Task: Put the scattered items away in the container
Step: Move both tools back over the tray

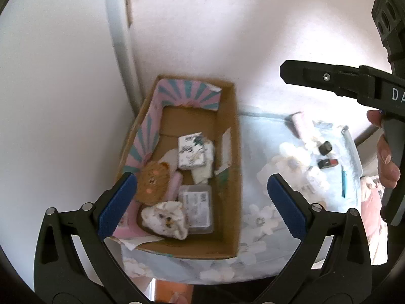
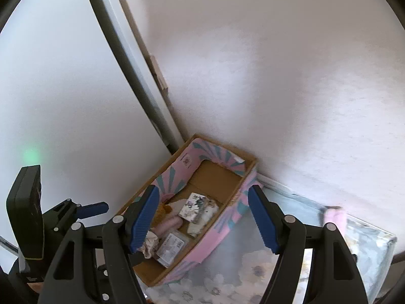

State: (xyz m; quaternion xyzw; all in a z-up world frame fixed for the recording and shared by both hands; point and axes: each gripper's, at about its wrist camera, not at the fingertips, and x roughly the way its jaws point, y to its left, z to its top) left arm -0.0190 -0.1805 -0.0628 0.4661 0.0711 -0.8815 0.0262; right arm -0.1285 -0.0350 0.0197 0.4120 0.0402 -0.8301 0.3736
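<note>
**Both Grippers Open and Empty Above the Box**

We hold the left gripper (image 1: 202,202) above the open brown cardboard box with pink-and-teal striped inner flaps (image 1: 229,116). Its blue-padded fingers (image 1: 117,205) stand wide apart, and nothing sits between them. We hold the right gripper (image 2: 203,219) over the same box (image 2: 229,221) from its other side; its jaws are likewise spread wide and carry nothing. In the left wrist view, the right gripper's black body appears at the upper right, with a hand (image 1: 386,152) on its handle.

The box rests on a table covered with a pale blue floral cloth (image 1: 265,217), in the corner against a white wall (image 1: 253,25). Inside the box we see:

- a white printed carton (image 1: 191,154), lying near the middle;
- a round brown knitted piece with a face (image 1: 152,182), against the left wall;
- a clear flat plastic case with a label (image 1: 196,205), towards the near end;
- a crumpled white patterned cloth (image 1: 165,217), just beside the case.

Several small items (image 1: 326,155) lie scattered on the cloth, well apart from the box on its right. They are too blurred to identify.
</note>
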